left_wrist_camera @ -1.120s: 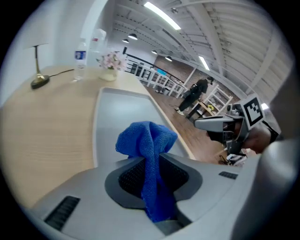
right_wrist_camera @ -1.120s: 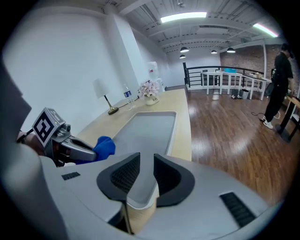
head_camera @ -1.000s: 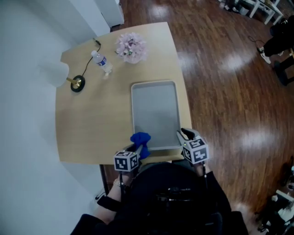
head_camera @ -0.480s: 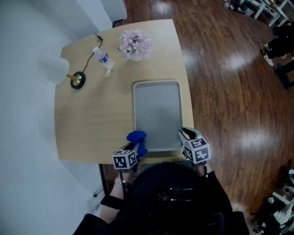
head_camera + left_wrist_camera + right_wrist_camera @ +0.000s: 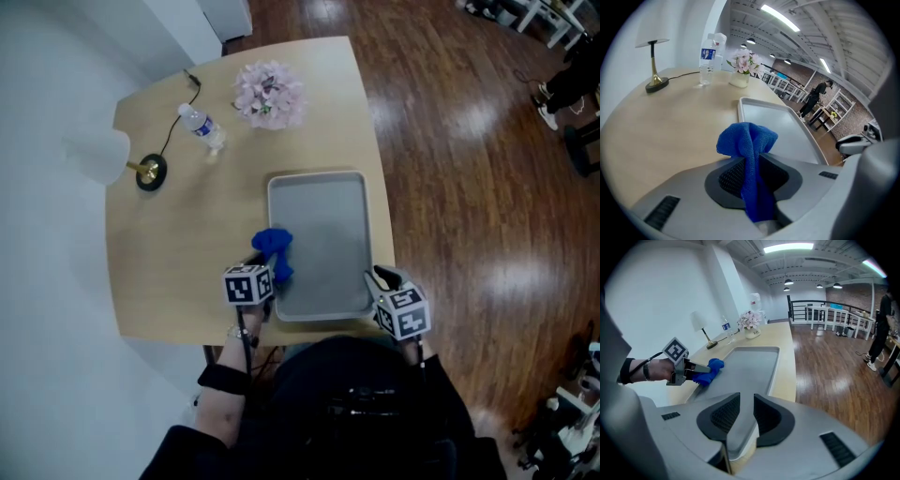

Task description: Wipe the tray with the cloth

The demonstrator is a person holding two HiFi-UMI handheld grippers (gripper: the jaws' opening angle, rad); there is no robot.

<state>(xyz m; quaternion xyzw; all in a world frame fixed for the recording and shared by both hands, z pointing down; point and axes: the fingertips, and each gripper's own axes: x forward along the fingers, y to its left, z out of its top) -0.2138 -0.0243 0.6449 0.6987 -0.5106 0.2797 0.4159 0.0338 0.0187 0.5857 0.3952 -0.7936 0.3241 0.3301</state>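
The grey tray [image 5: 323,234] lies on the wooden table, long side running away from me. A bunched blue cloth [image 5: 273,246] is pinched in my left gripper [image 5: 267,264], which is shut on it. The cloth hangs over the tray's left rim, about halfway along. In the left gripper view the cloth [image 5: 747,140] sticks up between the jaws and the tray [image 5: 783,126] lies ahead to the right. My right gripper [image 5: 378,278] sits at the tray's near right corner. In the right gripper view the tray's rim [image 5: 740,427] runs between the closed jaws of the right gripper [image 5: 743,413].
A table lamp [image 5: 148,172] with a cord, a water bottle [image 5: 202,127] and a pot of pale flowers [image 5: 269,94] stand at the table's far end. The table [image 5: 178,244] ends just right of the tray, over dark wood floor [image 5: 469,187]. A wall runs along the left.
My left gripper has carried the cloth forward from the table's near edge to the middle of the tray's left rim. The right gripper has stayed at the near right corner.
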